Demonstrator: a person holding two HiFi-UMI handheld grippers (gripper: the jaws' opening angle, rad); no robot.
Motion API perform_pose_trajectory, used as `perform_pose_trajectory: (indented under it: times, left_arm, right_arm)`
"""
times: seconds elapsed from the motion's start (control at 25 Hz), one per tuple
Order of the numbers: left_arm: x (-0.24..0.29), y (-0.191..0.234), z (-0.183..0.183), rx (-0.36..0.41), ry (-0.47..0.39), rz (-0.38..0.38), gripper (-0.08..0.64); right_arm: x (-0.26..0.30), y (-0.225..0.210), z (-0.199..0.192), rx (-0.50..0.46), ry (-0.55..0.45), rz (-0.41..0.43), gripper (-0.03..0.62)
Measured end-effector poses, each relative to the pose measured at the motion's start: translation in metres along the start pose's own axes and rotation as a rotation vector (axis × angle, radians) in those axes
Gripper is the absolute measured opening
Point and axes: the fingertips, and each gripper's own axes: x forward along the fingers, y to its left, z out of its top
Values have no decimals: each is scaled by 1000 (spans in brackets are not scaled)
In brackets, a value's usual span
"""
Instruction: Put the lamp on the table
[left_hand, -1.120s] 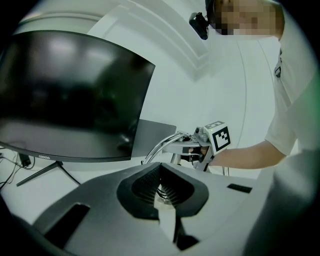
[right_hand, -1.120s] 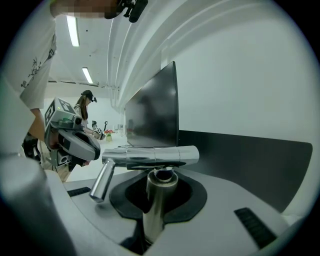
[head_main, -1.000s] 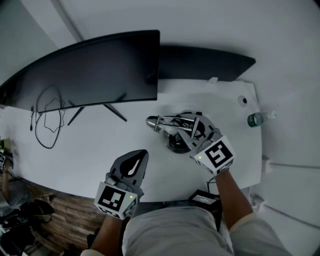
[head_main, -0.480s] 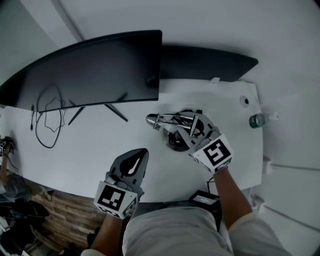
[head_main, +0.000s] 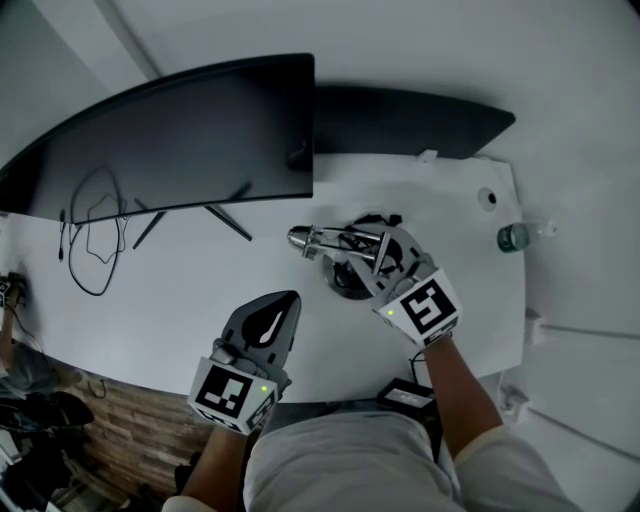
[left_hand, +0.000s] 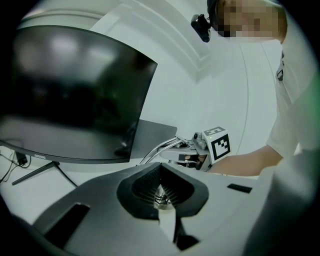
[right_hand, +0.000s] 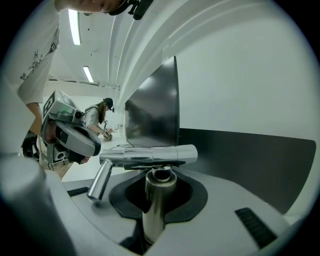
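Right gripper (head_main: 375, 256) fingers clamp the lamp (right_hand: 150, 156) by its post; left gripper (head_main: 283, 306) fingers together, nearby

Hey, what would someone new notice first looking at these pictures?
A big dark curved monitor stands at the back left of the white table. At the middle, the right gripper grips the stem of a shiny chrome lamp, and the left gripper is empty near the front edge.
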Motion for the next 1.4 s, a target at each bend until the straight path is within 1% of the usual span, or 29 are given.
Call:
perform_pose_trajectory:
  times: [0.28, 0.6, 0.68, 0.8, 1.0, 1.12, 1.4]
  left_arm:
    - [4, -2, 4, 2, 0, -10, 3]
    - [3, -6, 6, -8, -7, -14, 3]
    - [2, -6, 7, -4, -8, -10, 3]
    - [3, -8, 9, -1, -12, -11, 3]
    - [1, -11, 12, 8, -14, -17, 3]
    - [1, -11, 12, 9, -14, -16, 3]
    - [2, -15, 11, 15, -7, -26, 3]
  right_arm:
    - [0, 4, -2, -20, 2, 12, 58]
    - [-3, 5, -4, 0, -5, 7, 64]
    - [-3, 6, -4, -7, -8, 7, 64]
    - [-3, 5, -4, -25, -21, -2, 64]
    - [-5, 4, -4, -17, -27, -21, 69]
    - [-5, 1, -4, -18, -24, -35, 115]
    - [-10, 1, -4, -26, -23, -40, 167]
